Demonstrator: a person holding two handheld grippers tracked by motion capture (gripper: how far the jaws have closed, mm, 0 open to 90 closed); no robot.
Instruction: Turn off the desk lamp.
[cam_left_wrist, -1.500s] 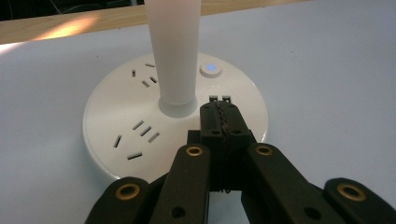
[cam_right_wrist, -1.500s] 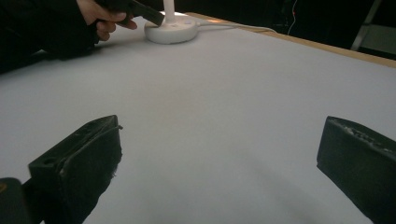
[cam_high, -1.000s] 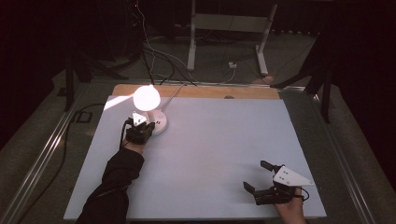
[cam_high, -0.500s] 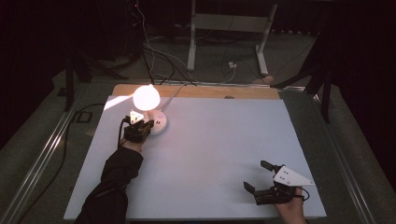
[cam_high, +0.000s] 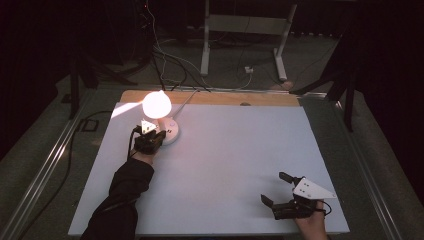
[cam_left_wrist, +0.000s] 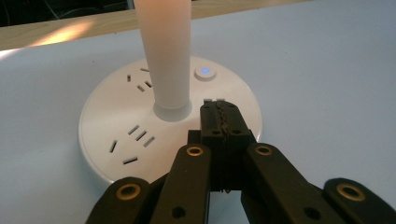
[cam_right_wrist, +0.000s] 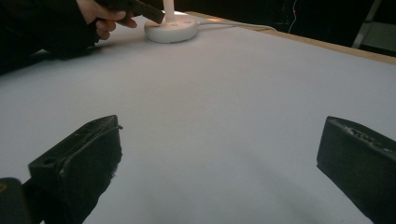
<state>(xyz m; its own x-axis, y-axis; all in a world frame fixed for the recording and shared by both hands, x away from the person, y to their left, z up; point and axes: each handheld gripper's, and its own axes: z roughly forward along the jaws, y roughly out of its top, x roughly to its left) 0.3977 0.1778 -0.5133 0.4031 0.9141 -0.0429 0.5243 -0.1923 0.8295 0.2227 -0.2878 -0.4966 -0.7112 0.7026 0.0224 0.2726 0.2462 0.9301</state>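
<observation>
White covering spreads over the tabletop (cam_high: 225, 165) in the high view, with a bare wooden strip along its far edge. The left tool (cam_high: 150, 137) sits at the far left, its tips touching the near side of a round white lamp base (cam_high: 170, 131); a glowing globe (cam_high: 157, 104) shines just beyond and above it. A dark sleeve (cam_high: 125, 190) runs back from that tool to the near edge. The right tool (cam_high: 280, 187) rests near the near right corner, well apart from the lamp, jaws spread wide with nothing between them.

In the left gripper view, the left tool (cam_left_wrist: 219, 122) has its jaws pressed together with nothing held, tips lying on the top of the lamp base (cam_left_wrist: 116, 112). Just ahead and left of the tips rises the white stem (cam_left_wrist: 166, 51); ahead and slightly left is a small button lit blue (cam_left_wrist: 205, 72). Socket slots (cam_left_wrist: 135, 135) lie to the left.

In the right gripper view, the right tool (cam_right_wrist: 219, 154) stands wide open over bare tabletop (cam_right_wrist: 224, 93). Far ahead to the left sits the lamp base (cam_right_wrist: 170, 28), a hand (cam_right_wrist: 105, 18) with the other tool beside it, and a white cord (cam_right_wrist: 233, 24) trailing right.
</observation>
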